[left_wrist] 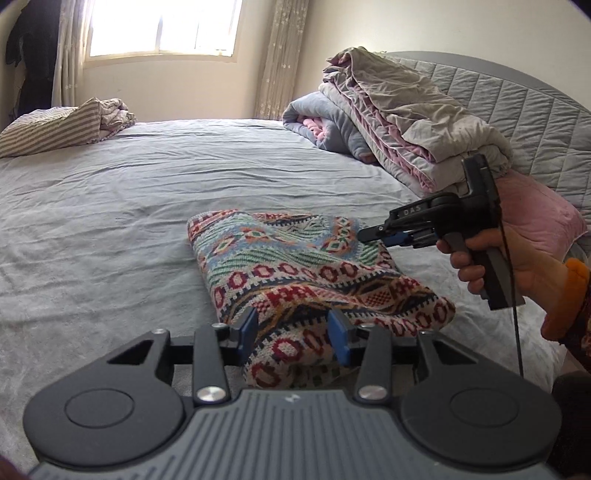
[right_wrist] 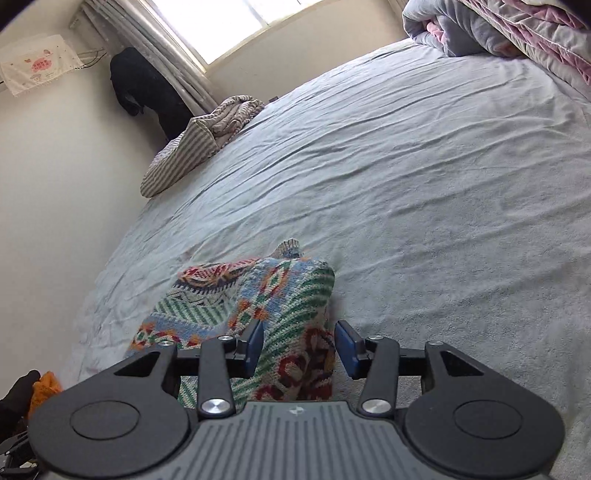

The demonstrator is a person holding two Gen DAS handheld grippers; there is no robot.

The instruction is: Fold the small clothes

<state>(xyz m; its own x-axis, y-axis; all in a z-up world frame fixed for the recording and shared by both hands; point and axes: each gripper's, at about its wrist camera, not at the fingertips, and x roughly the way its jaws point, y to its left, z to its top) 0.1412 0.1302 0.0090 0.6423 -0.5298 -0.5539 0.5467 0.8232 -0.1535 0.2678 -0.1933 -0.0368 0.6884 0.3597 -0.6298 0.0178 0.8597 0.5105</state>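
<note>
Sweater point(left_wrist: 306, 273) folded on bed point(left_wrist: 129, 192), both jaws parted

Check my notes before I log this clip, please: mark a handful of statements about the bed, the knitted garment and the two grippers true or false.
1. The patterned knitted garment lies folded on the grey bed sheet. True.
2. The left gripper has part of the garment between its blue pads. True.
3. A stack of folded quilts sits on the floor. False: it rests on the bed, against the quilted headboard.
4. The right gripper is empty and far from the garment. False: the knit runs up between its pads, mostly on the left side.
5. A striped pillow lies at the bed's far corner below the window. True.
</note>
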